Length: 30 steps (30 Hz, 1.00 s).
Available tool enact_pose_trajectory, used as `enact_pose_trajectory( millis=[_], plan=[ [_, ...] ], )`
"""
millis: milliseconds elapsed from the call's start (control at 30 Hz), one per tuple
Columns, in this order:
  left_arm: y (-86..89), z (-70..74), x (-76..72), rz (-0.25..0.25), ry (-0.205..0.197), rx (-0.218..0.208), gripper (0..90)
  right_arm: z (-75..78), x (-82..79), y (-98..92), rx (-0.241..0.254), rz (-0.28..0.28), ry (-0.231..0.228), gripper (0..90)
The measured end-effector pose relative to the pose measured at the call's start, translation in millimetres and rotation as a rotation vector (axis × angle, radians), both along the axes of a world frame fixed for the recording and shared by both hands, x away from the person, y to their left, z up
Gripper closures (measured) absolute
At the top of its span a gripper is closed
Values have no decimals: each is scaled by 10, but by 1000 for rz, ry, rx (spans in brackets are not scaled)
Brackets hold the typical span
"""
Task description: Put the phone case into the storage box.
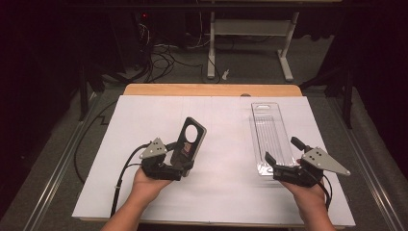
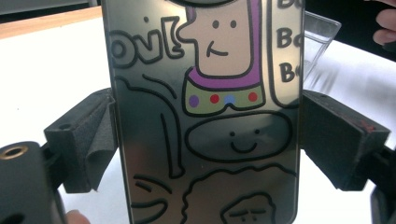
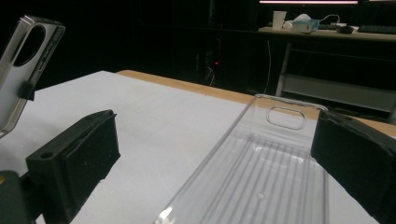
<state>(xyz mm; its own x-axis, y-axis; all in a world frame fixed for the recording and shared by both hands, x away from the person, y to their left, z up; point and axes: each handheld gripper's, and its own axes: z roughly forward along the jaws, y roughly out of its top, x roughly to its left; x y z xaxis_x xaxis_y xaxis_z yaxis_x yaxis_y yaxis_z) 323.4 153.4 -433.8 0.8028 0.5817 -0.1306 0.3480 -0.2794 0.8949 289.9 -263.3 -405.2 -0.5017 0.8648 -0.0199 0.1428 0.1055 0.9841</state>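
Gripping a phone case (image 2: 205, 116) from both sides, left gripper (image 1: 180, 156) pads (image 2: 91, 140) pressing on its long edges, printed cartoon drawings facing that gripper's camera. Standing tilted above the white sheet (image 1: 221, 192) in the high view, case (image 1: 191, 139) leaning away from the person's left hand (image 1: 146, 185), round camera cutout at its upper end, somewhat left of the table's middle. Resting flat toward the right edge of the table (image 1: 211, 89), clear plastic tray (image 1: 270, 137) lying lengthwise, hang-hole end pointing to the far edge, near end reaching toward the near right corner. Hovering at that near end, right gripper (image 1: 284, 156) with jaws spread wide, touching nothing, held by the right hand (image 1: 308, 192). Showing in the right gripper view, ribbed tray (image 3: 261, 172) lying between the two black pads (image 3: 88, 158) with clear gaps on either side, case (image 3: 25, 65) rising at the far left. Trailing off the near left corner, black cable (image 1: 120, 183) from the left gripper.
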Motion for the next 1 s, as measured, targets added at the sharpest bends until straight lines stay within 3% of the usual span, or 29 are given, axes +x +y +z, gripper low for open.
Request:
enact_pose_trajectory(
  millis=[433, 1000],
  plan=[
    [8, 8, 0, -10, -8, -18, 125, 69, 199, 314, -7, 79, -7, 2],
    [-23, -14, -7, -47, -5, -13, 126, -69, 143, 351, -31, 113, 37, 2]
  ],
)
